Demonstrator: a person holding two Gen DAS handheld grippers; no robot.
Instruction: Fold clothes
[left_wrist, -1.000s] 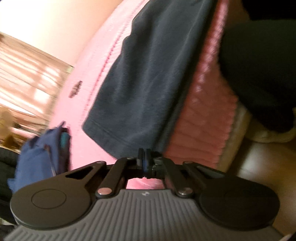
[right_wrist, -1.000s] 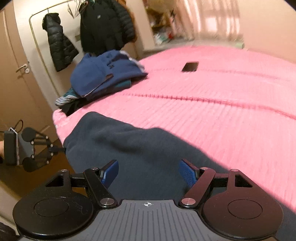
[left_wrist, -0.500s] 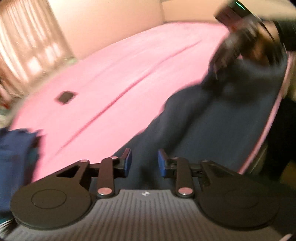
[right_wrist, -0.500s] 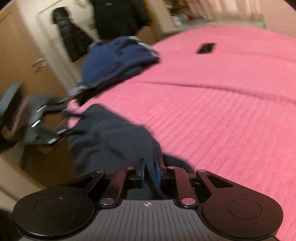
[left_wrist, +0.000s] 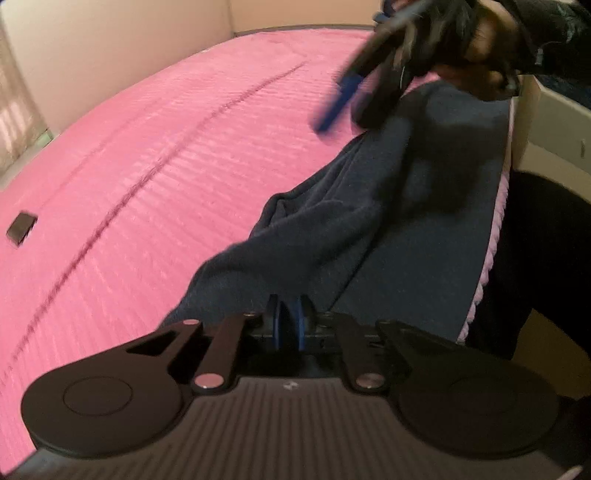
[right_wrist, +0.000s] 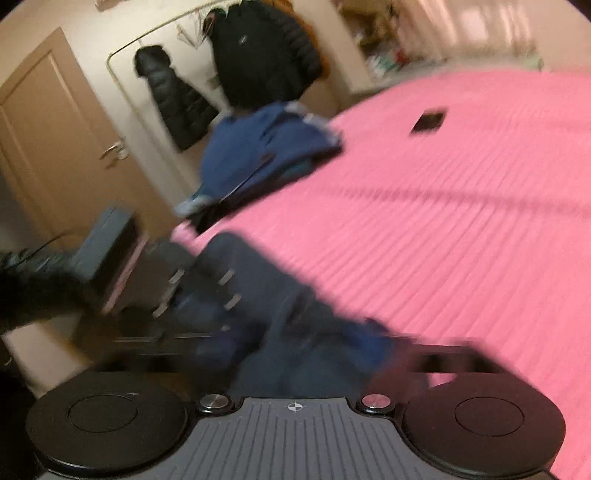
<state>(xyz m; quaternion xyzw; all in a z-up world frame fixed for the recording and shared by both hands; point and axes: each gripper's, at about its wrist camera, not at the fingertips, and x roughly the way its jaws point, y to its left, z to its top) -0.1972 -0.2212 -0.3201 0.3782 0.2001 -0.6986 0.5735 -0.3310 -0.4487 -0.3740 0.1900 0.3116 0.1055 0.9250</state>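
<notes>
A dark navy garment (left_wrist: 388, 206) lies along the near edge of a pink ribbed bed (left_wrist: 155, 155). My left gripper (left_wrist: 288, 325) is shut on a fold of the garment at its near end. My right gripper (left_wrist: 354, 99) shows blurred at the top right of the left wrist view, over the far end of the garment, with its blue fingers spread. In the right wrist view the garment (right_wrist: 266, 314) lies in front of my right gripper (right_wrist: 303, 354), whose fingers are smeared by motion and look spread wide. The left gripper (right_wrist: 177, 280) appears blurred at the left there.
A pile of blue clothes (right_wrist: 266, 155) sits at the bed's far corner. A small dark flat object (right_wrist: 428, 120) lies on the bed; it also shows in the left wrist view (left_wrist: 22, 227). Jackets (right_wrist: 258, 55) hang on a rack beside a door (right_wrist: 48, 147).
My left gripper opened half a second ago and has shut on a fold of the garment. My right gripper, shut on the garment half a second ago, has opened and is moving fast.
</notes>
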